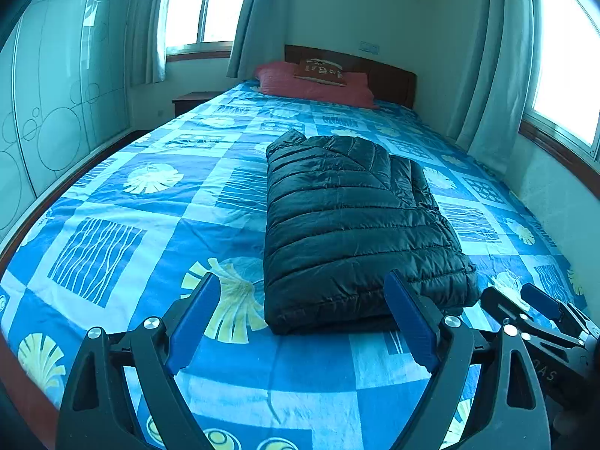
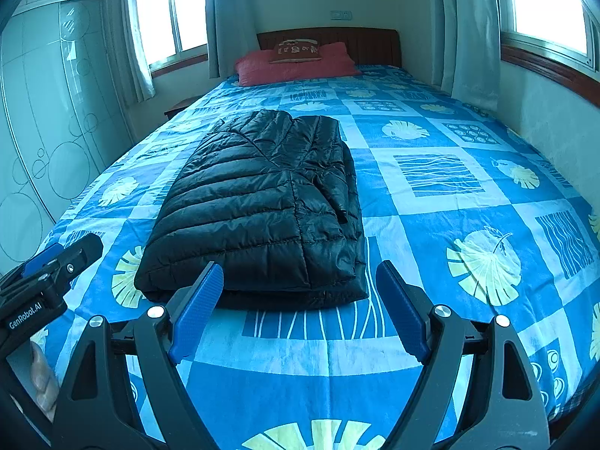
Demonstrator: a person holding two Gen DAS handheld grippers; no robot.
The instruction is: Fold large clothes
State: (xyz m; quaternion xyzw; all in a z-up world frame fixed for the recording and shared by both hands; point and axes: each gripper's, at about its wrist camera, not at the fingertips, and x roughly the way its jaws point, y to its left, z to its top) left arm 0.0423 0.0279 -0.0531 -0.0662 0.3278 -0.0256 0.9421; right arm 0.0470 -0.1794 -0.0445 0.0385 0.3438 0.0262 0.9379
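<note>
A black quilted puffer jacket (image 1: 352, 221) lies folded in a long rectangle on the blue patterned bed sheet (image 1: 150, 225). It also shows in the right wrist view (image 2: 262, 210). My left gripper (image 1: 303, 281) is open and empty, hovering just in front of the jacket's near edge. My right gripper (image 2: 296, 273) is open and empty, also just in front of the jacket's near edge. The right gripper shows at the lower right of the left wrist view (image 1: 532, 311). The left gripper shows at the left edge of the right wrist view (image 2: 56, 262).
A red pillow (image 1: 315, 84) with a small brown cushion (image 1: 320, 71) lies at the wooden headboard (image 1: 390, 75). A glass-fronted wardrobe (image 1: 56, 93) stands on the left, a wall with curtained windows (image 1: 562, 56) on the right. A nightstand (image 1: 191, 101) sits at the far left of the bed.
</note>
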